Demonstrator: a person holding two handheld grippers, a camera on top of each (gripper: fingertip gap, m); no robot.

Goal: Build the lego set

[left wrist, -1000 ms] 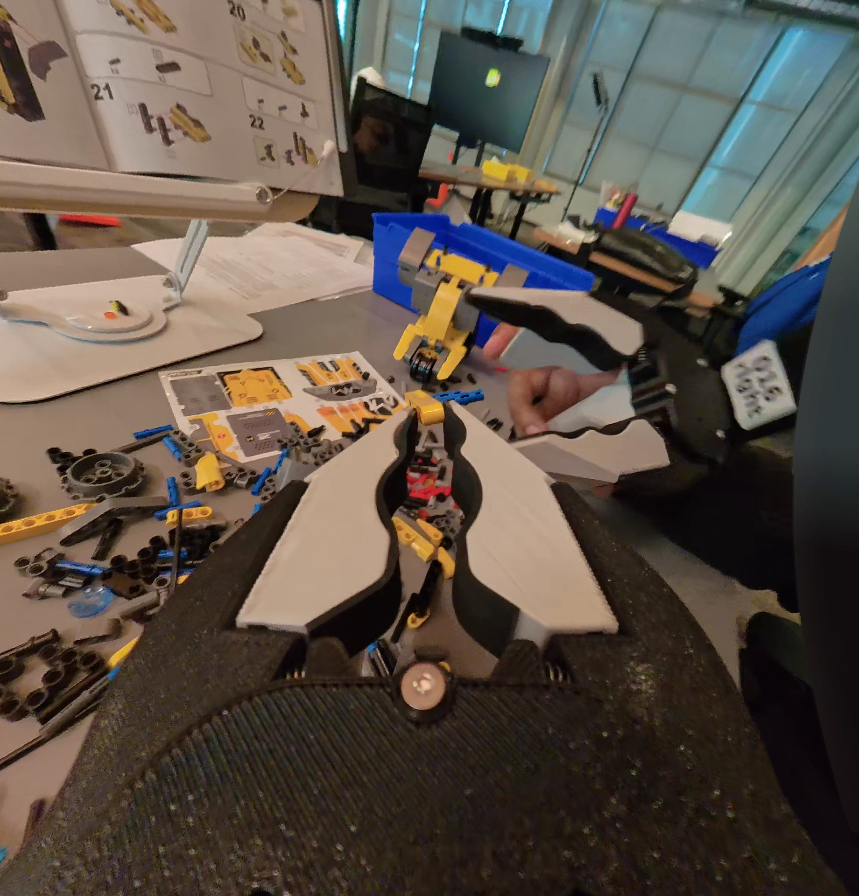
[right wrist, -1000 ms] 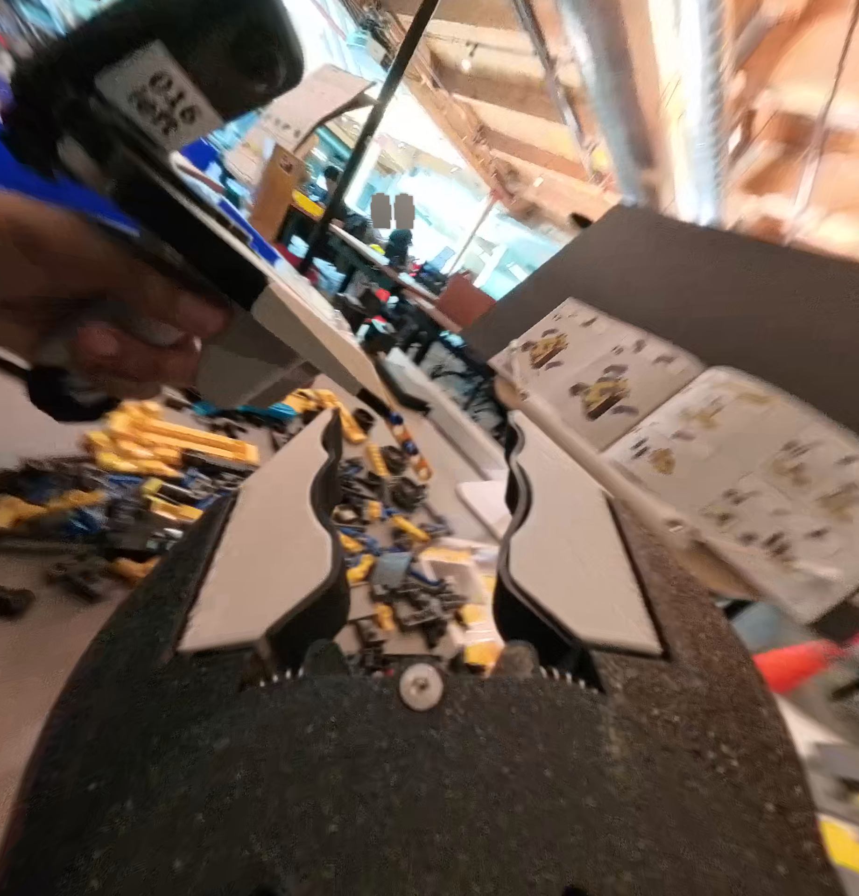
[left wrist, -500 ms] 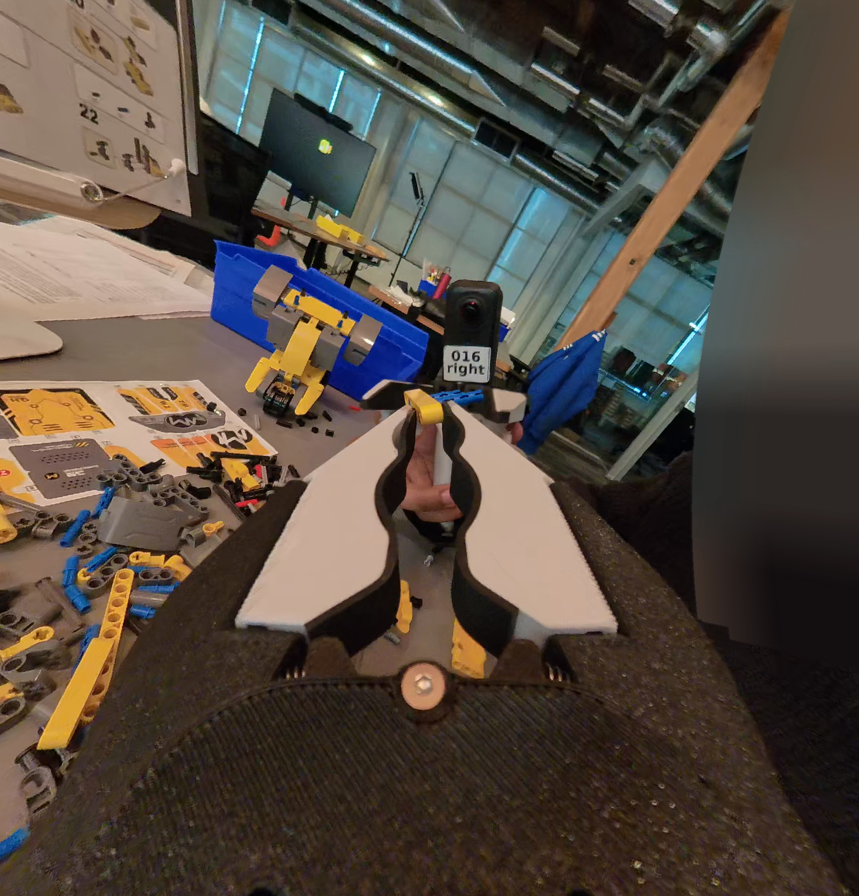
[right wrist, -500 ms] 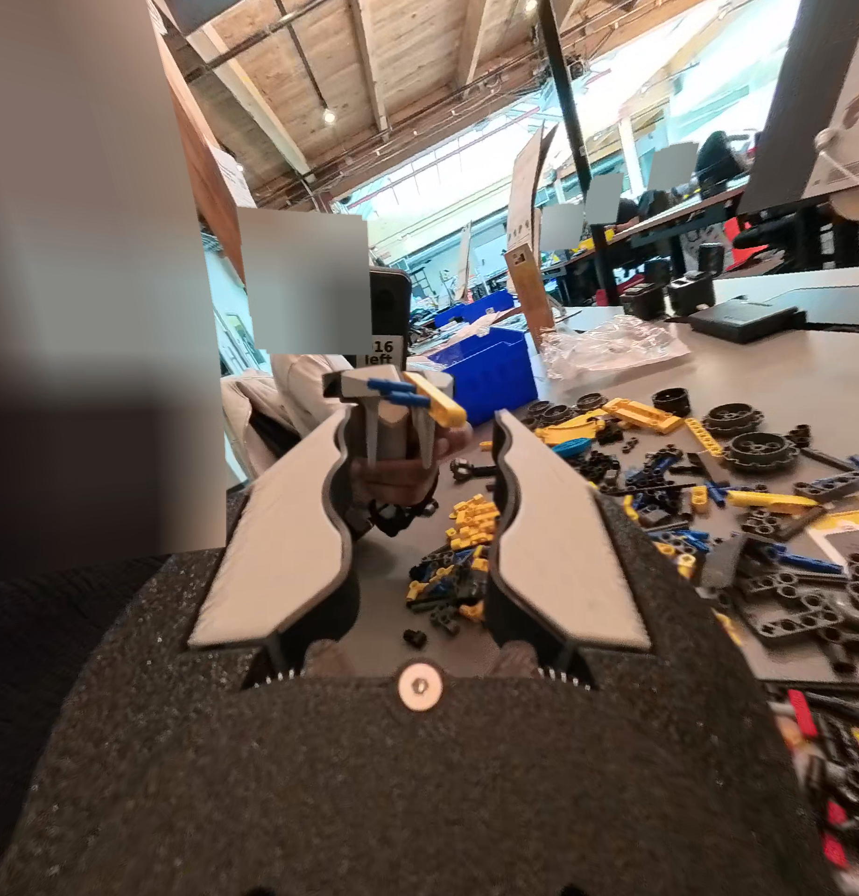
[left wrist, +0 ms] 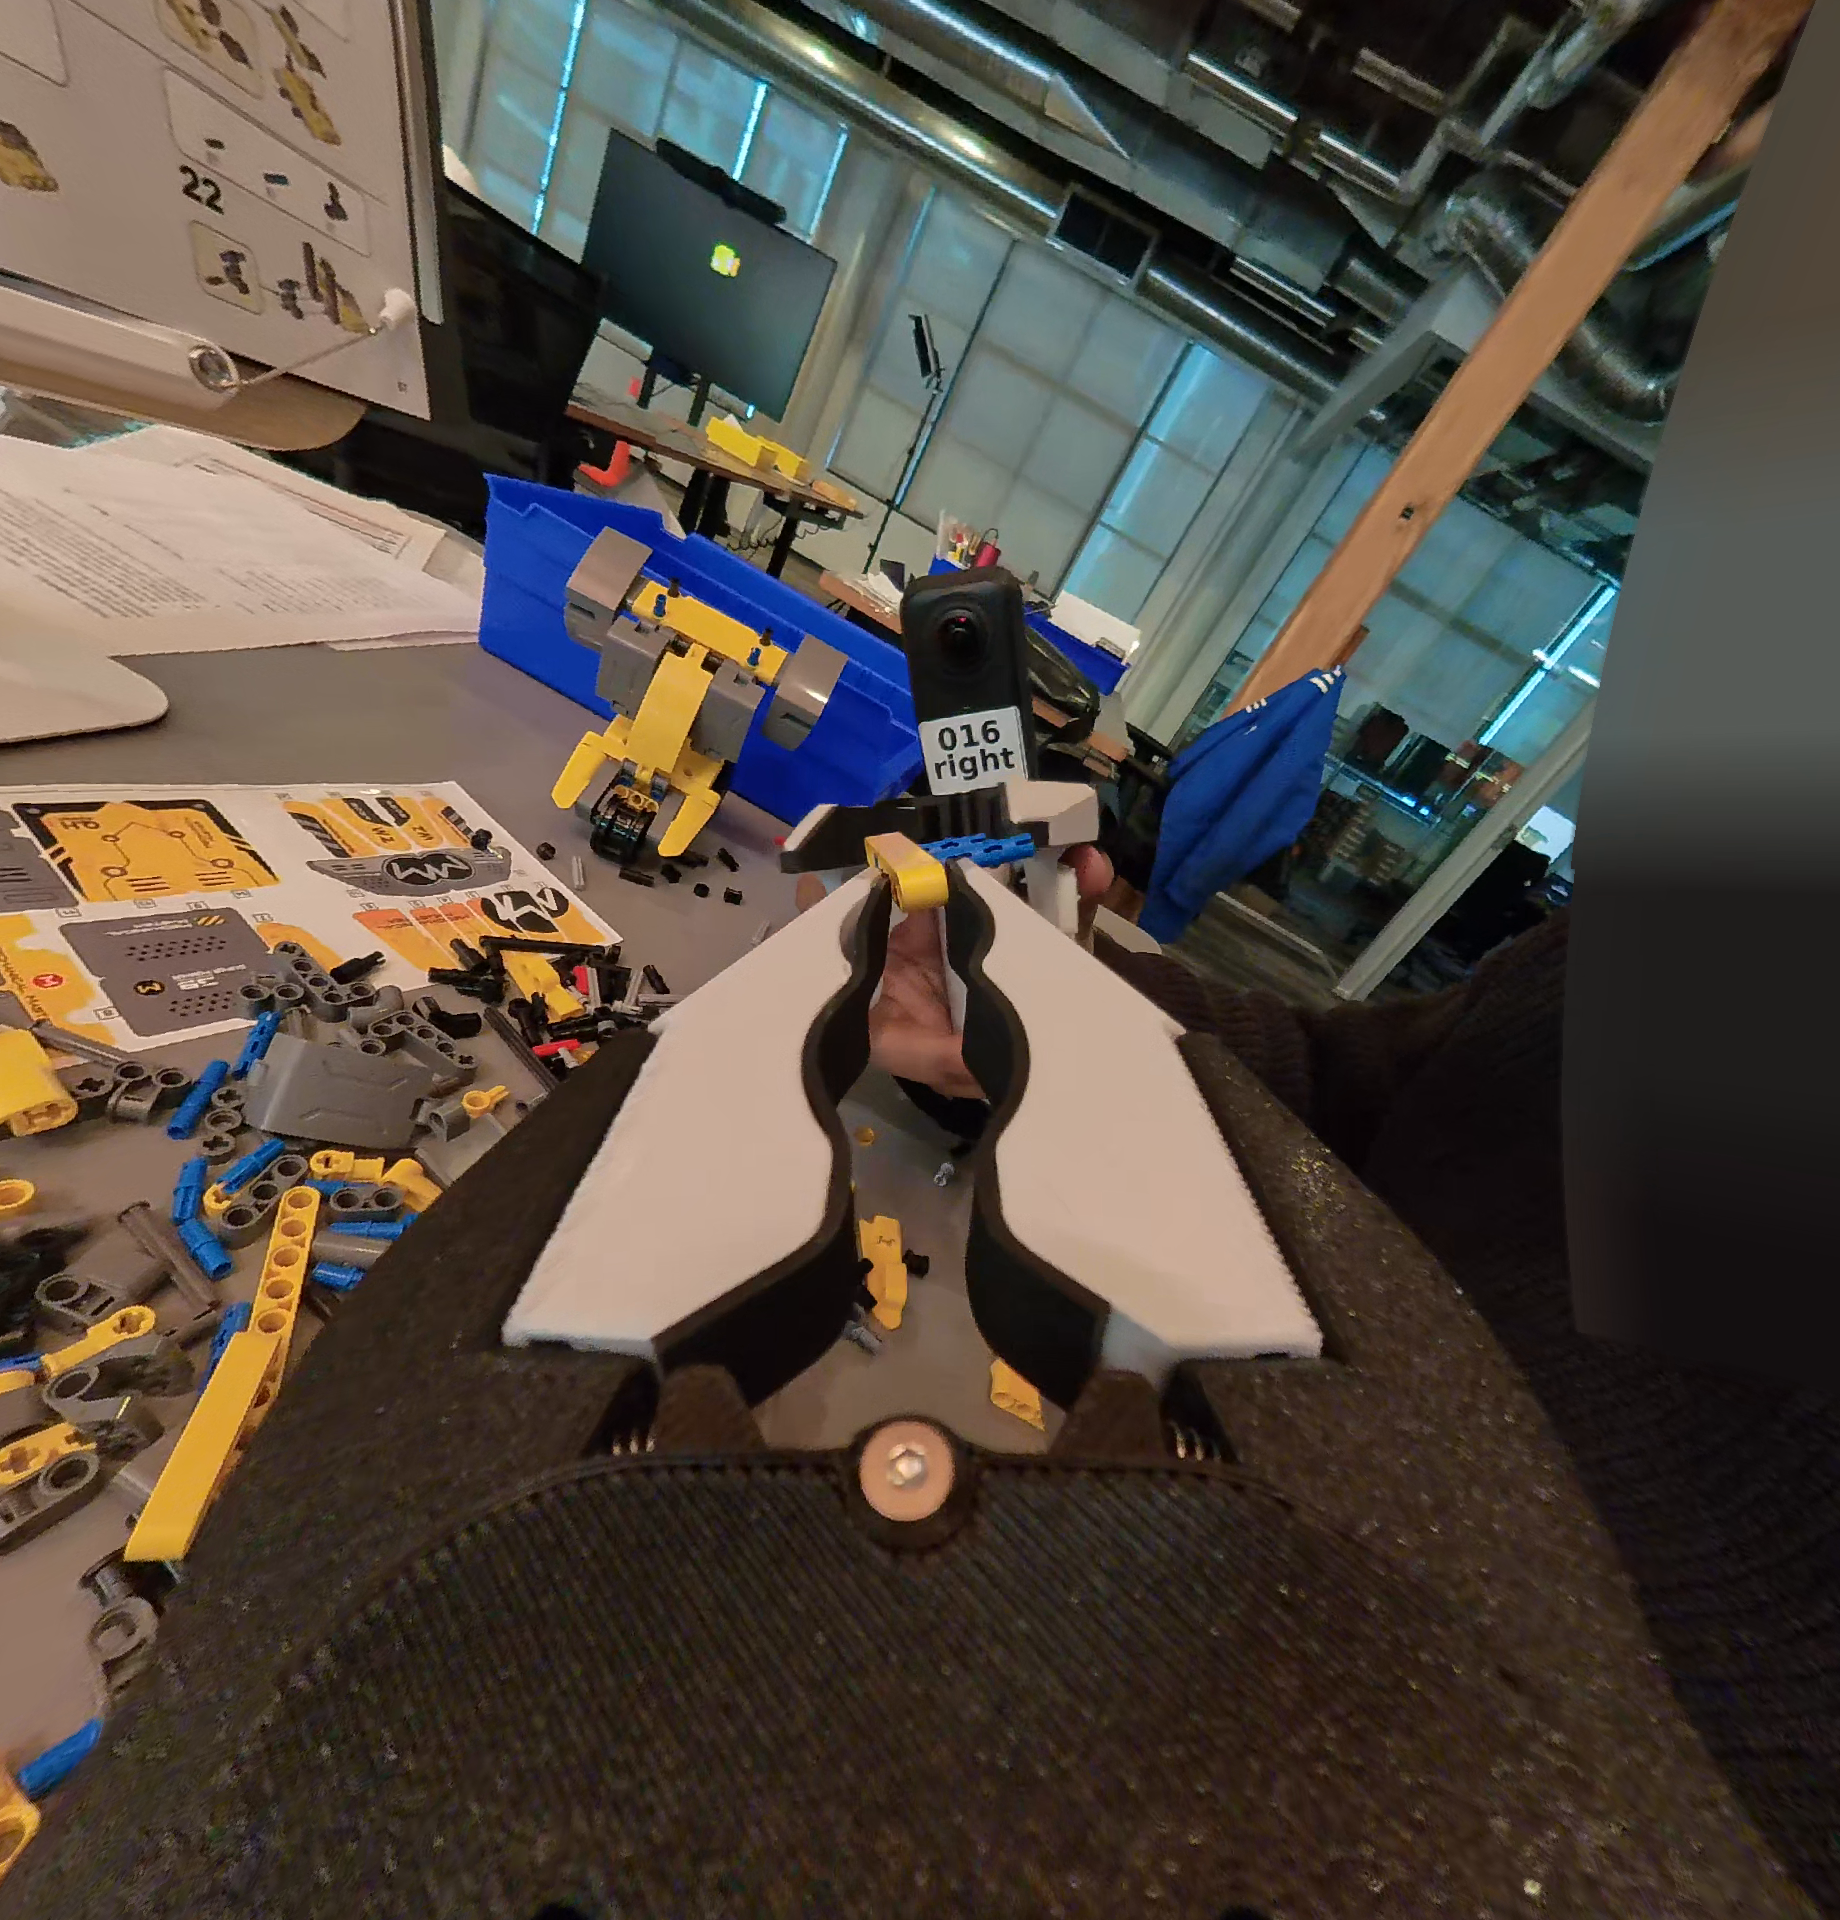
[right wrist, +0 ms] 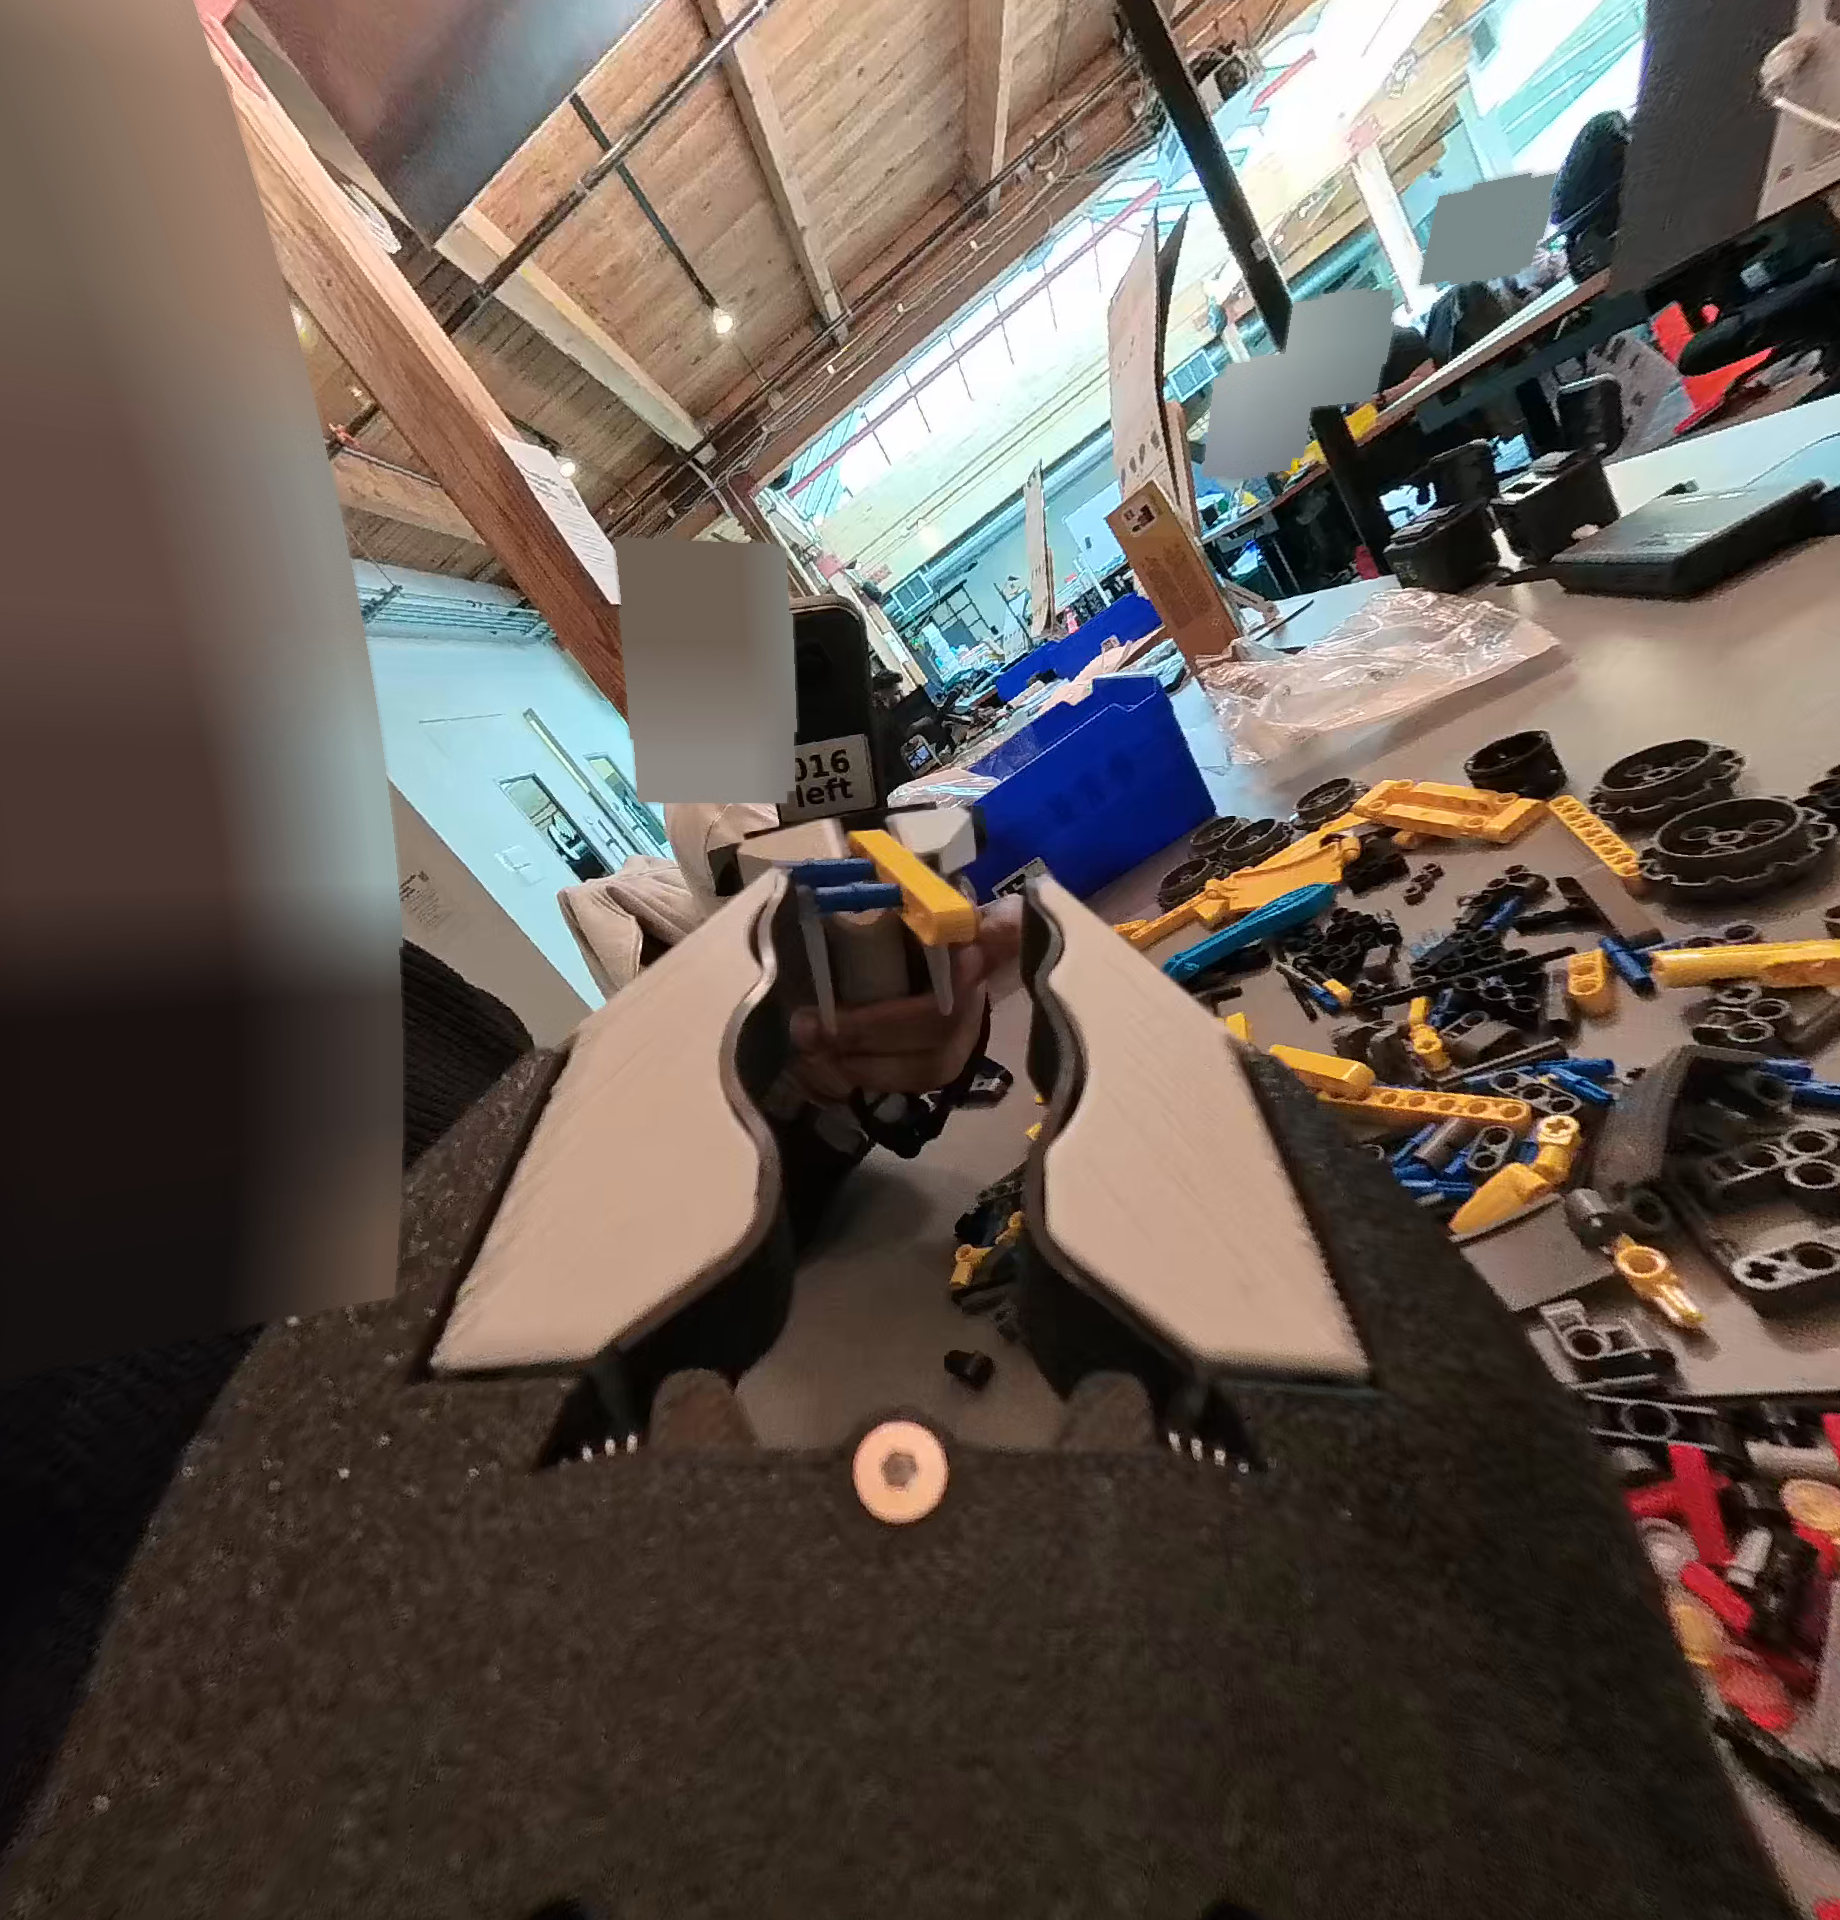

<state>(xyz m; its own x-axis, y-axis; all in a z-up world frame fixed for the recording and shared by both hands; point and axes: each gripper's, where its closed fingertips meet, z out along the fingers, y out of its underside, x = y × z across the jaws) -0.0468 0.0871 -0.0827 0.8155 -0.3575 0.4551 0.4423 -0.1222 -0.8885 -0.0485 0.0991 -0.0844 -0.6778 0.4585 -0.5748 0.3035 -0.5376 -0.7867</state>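
Note:
My left gripper (left wrist: 911, 883) is shut on a small yellow lego connector (left wrist: 905, 881) at its tips, held up above the grey table (left wrist: 376, 717). Two blue pins (left wrist: 976, 847) stick out of the connector toward my right gripper (left wrist: 942, 831), which faces it. In the right wrist view, my right gripper (right wrist: 905, 899) is open, and the yellow connector (right wrist: 926, 888) with its blue pins (right wrist: 841, 883) sits between its fingertips. I cannot tell whether the fingers touch the pins. A part-built yellow and grey model (left wrist: 677, 707) stands on the table.
Loose lego parts (left wrist: 272, 1143) cover the table, with a sticker sheet (left wrist: 220, 883), black wheels (right wrist: 1705, 831) and yellow beams (right wrist: 1446, 810). A blue bin (left wrist: 770, 634) stands behind the model. An instruction booklet (left wrist: 168, 156) sits on a stand at the far left. The tips of both grippers are at nearly the same place.
Both grippers have risen from over the parts and turned to face each other. The left keeps the yellow connector; the right's open fingers have come up around it.

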